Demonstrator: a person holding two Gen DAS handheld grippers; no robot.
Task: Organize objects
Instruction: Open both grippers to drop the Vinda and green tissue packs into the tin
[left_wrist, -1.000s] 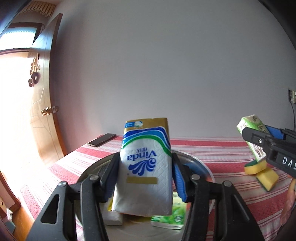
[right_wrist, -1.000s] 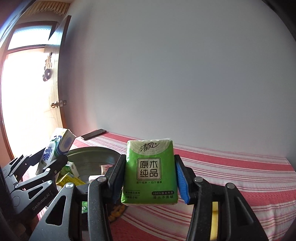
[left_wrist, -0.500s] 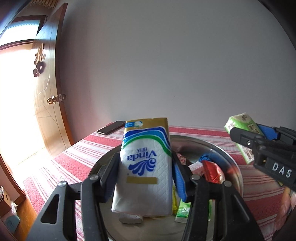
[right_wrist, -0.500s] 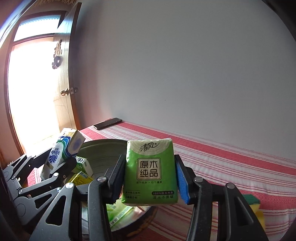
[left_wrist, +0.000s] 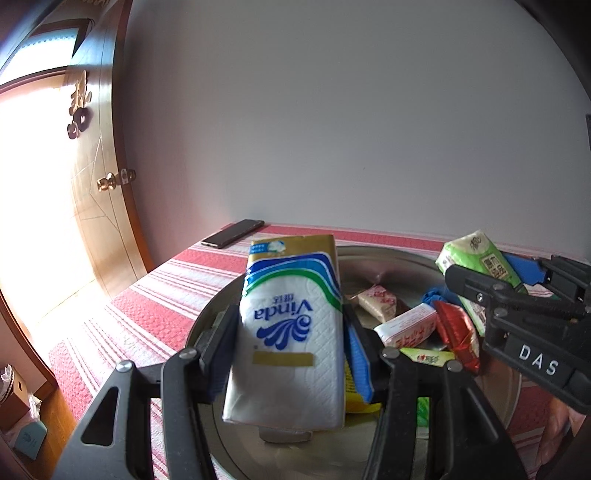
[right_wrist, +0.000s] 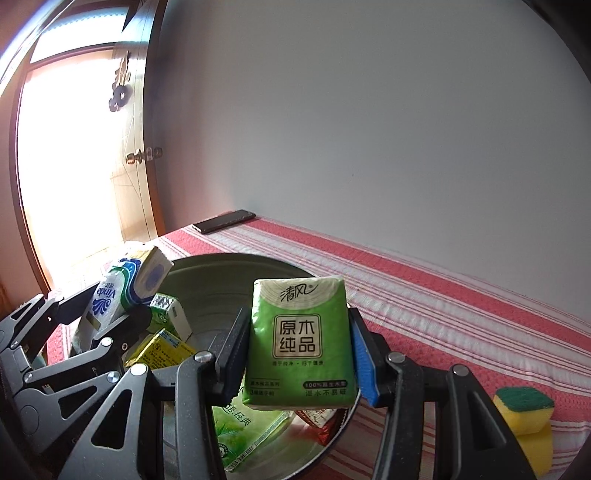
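My left gripper (left_wrist: 290, 332) is shut on a white and blue Vinda tissue pack (left_wrist: 290, 328) and holds it upright over the near side of a round metal basin (left_wrist: 388, 258). My right gripper (right_wrist: 299, 343) is shut on a green tissue pack (right_wrist: 299, 339) and holds it over the basin's right rim (right_wrist: 236, 258). The basin holds several snack packets (left_wrist: 406, 326), a yellow box (right_wrist: 162, 349) and a green pack (right_wrist: 247, 432). Each gripper shows in the other's view: the right gripper (left_wrist: 491, 269) and the left gripper (right_wrist: 122, 291).
A black phone (left_wrist: 232, 233) lies at the far left corner of the red striped tablecloth (right_wrist: 443, 295). Yellow and green sponges (right_wrist: 524, 410) lie to the right of the basin. A wooden door (left_wrist: 99, 177) stands open at the left. A white wall is behind.
Both grippers have moved forward and over the basin, each still holding its tissue pack. More of the basin's contents show now.
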